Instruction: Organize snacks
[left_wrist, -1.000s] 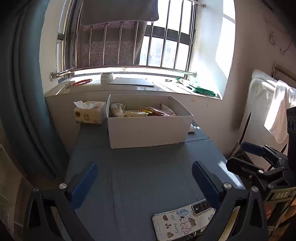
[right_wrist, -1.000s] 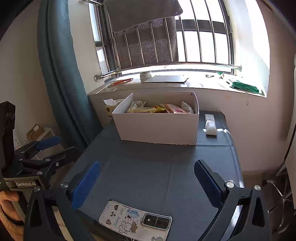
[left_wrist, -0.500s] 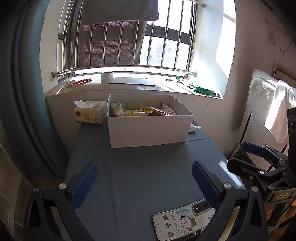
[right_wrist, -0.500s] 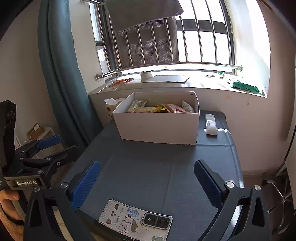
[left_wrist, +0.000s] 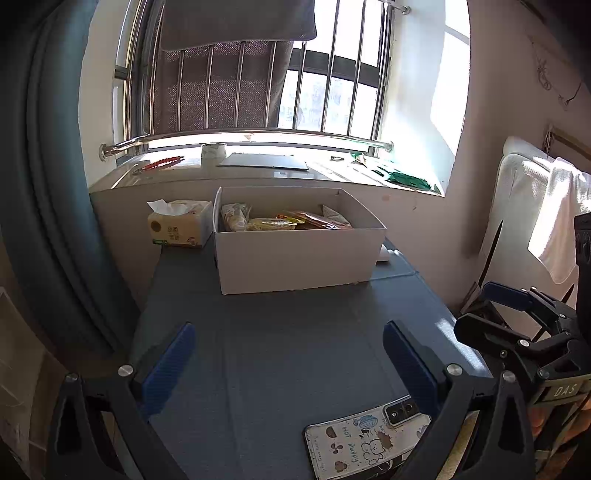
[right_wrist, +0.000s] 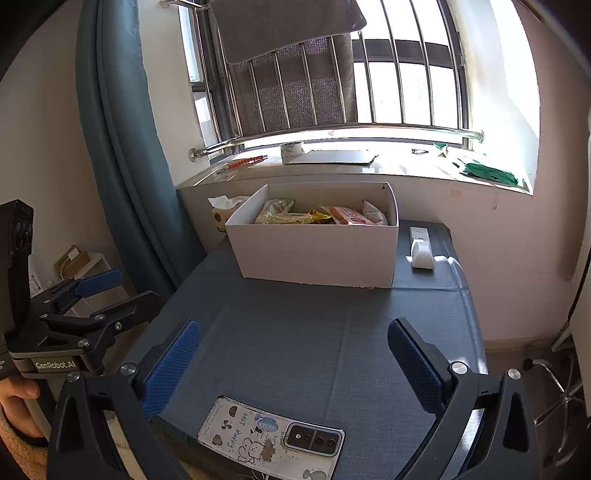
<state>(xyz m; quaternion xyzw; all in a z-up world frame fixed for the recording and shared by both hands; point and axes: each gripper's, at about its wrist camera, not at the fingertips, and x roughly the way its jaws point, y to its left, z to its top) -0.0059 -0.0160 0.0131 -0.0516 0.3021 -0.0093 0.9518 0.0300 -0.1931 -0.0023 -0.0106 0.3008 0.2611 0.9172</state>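
**Left wrist and right wrist views: snacks boxed, both tools empty**

Left wrist view shows the left hand-held gripper (left_wrist: 288, 365) spread wide above the grey surface (left_wrist: 288, 332), holding nothing. The white box (left_wrist: 295, 254) sits at the far end of the surface, with the snack packets (left_wrist: 280, 221) lying inside it. Just left of the box, touching its side, stands a tissue pack (left_wrist: 179, 223), seen whole only in this view. Well in front of the box, at the near edge, lies a phone (left_wrist: 365, 439) in a cartoon case. Off to the right of the box, past the surface edge, the right hand-held gripper (left_wrist: 491, 306) appears side-on.

Right wrist view shows the right hand-held gripper (right_wrist: 295, 362) likewise open and empty. Only here is the white remote (right_wrist: 421, 247) plainly visible, just right of the box (right_wrist: 314, 254). A hand (right_wrist: 16, 402) grips the left tool's handle at the lower left.
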